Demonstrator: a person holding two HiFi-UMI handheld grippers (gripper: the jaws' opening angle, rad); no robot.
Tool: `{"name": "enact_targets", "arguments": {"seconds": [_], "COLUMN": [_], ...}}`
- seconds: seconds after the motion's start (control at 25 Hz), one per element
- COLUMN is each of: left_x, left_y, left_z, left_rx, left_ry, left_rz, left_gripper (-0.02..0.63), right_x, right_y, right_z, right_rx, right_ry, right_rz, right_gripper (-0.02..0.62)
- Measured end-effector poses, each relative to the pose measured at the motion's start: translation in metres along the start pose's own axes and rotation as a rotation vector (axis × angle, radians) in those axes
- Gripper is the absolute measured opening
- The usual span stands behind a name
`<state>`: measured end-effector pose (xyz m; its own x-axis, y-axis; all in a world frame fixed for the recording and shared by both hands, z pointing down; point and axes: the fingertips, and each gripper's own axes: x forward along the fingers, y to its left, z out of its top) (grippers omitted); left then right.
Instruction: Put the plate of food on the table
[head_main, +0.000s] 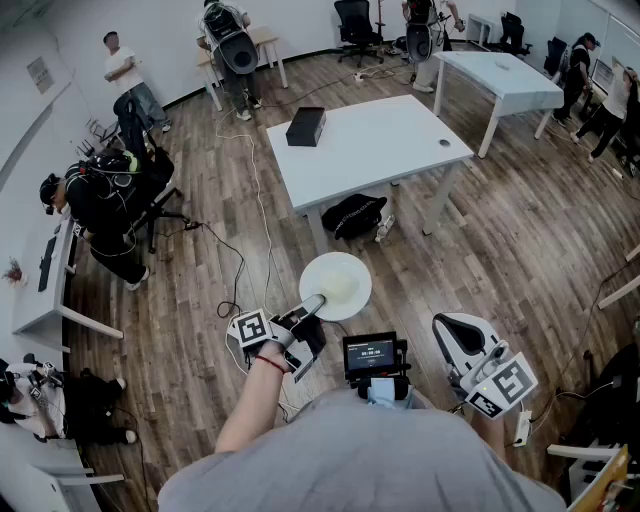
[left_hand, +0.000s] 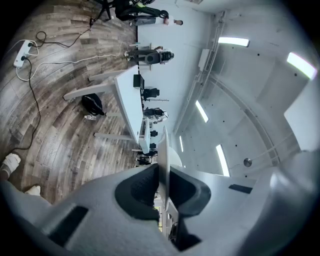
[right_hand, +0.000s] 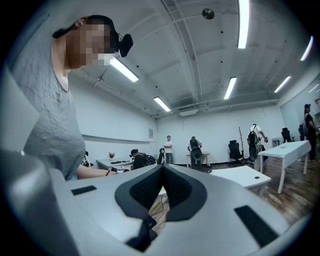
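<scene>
Item: white plate (head_main: 336, 284), held over wood floor (head_main: 500, 250)
My left gripper (head_main: 311, 304) pinches its rim; my right gripper (head_main: 448, 329) has jaws pressed together, empty; white table (head_main: 370, 145) ahead, well apart.

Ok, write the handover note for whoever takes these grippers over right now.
Left gripper: shut on the rim of the white plate, which is held above the wooden floor in front of the person.
Right gripper: shut, empty, off to the right.
White table, with a black box on it, stands ahead and is not yet reached.
Done: plate in grip.
Left: walk to the table, set the plate on bare tabletop, release.
</scene>
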<state>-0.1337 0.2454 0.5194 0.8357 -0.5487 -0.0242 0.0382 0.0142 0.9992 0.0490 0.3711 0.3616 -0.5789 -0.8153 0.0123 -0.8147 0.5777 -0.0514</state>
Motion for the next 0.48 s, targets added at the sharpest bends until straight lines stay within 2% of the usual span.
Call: {"name": "enact_targets", "arguments": {"seconds": [0.28,0.48], "left_x": [0.012,0.011], "left_y": [-0.012,-0.017], "left_z": [0.02,0.02], "left_rx": [0.009,0.009], "left_ry": [0.021,0.02], "left_rz": [-0.011,-0.042], "left_gripper": [0.038,0.038], "right_x": [0.012,0.014], "right_y": [-0.002,0.004], "right_z": [0.01,0.011], "right_rx": [-0.026,-0.029], "right_ry": [0.001,0.02], "right_rz": [-0.013,-0.001], "right_gripper": [0.029,0.029]}}
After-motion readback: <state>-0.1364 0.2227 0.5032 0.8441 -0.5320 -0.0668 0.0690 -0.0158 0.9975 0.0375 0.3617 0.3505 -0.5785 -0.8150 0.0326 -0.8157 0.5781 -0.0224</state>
